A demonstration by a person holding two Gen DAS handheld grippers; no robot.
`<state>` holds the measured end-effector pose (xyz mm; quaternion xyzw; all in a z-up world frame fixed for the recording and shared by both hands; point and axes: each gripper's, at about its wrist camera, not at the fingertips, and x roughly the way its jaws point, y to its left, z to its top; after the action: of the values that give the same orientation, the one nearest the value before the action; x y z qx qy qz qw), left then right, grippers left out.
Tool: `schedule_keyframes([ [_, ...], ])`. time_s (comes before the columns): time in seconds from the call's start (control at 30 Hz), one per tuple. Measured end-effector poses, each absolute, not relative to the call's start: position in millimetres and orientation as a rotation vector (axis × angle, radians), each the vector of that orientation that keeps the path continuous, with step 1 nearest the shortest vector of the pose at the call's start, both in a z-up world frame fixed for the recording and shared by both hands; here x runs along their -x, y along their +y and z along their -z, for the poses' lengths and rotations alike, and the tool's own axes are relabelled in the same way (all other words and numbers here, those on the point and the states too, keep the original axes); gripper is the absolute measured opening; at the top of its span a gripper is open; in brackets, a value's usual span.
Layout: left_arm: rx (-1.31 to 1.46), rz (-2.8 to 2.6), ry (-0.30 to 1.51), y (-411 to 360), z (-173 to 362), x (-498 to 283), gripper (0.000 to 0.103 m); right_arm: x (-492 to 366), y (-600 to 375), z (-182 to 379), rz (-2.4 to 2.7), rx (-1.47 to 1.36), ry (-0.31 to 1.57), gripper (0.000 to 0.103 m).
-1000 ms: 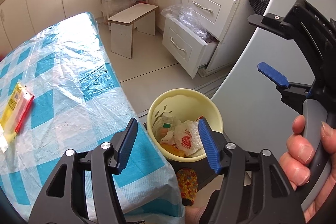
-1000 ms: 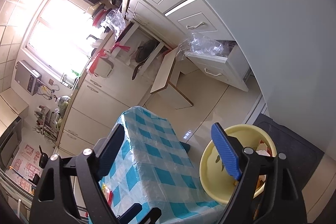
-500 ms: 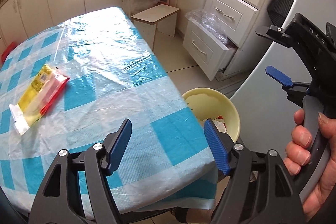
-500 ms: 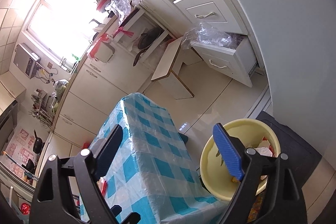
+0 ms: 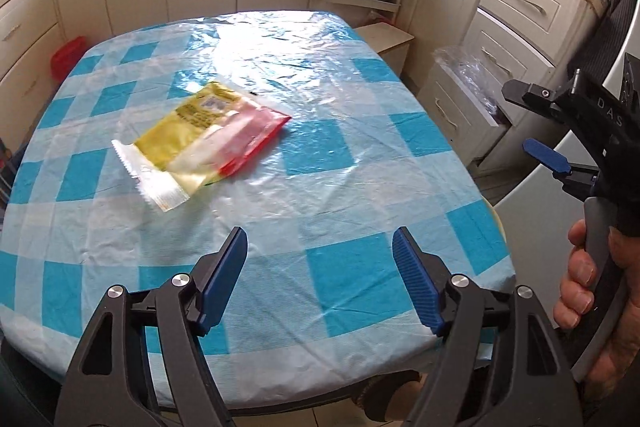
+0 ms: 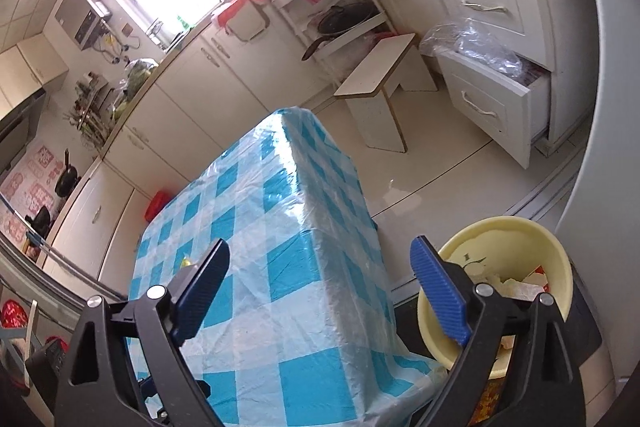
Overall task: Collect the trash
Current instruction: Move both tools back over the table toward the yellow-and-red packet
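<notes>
A yellow, red and clear snack wrapper [image 5: 204,139] lies flat on the blue-checked table [image 5: 320,163], left of the middle. My left gripper [image 5: 320,279] is open and empty, over the table's near edge, some way short of the wrapper. My right gripper [image 6: 320,291] is open and empty, held off the table's right side; it also shows in the left wrist view [image 5: 536,123]. A yellow trash bin [image 6: 500,239] with several scraps inside stands on the floor by the table's corner, just behind the right finger [image 6: 440,291].
White cabinets and an open drawer holding a clear bag [image 6: 480,47] line the right wall. A small white stool [image 6: 380,79] stands on the floor beyond the table. A grey fridge door [image 6: 600,107] is at the far right.
My left gripper has swung left from above the bin to face the table, bringing the wrapper toward the centre of view. My right gripper shifted slightly. Both stay open.
</notes>
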<state>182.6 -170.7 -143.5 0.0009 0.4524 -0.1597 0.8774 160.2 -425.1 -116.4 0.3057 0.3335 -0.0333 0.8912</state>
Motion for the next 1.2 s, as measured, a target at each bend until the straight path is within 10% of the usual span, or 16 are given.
schedule_keyframes([
  [1.2, 0.292, 0.015, 0.847, 27, 153, -191, 0.080, -261, -218, 154, -0.105, -0.307, 0.915, 0.093],
])
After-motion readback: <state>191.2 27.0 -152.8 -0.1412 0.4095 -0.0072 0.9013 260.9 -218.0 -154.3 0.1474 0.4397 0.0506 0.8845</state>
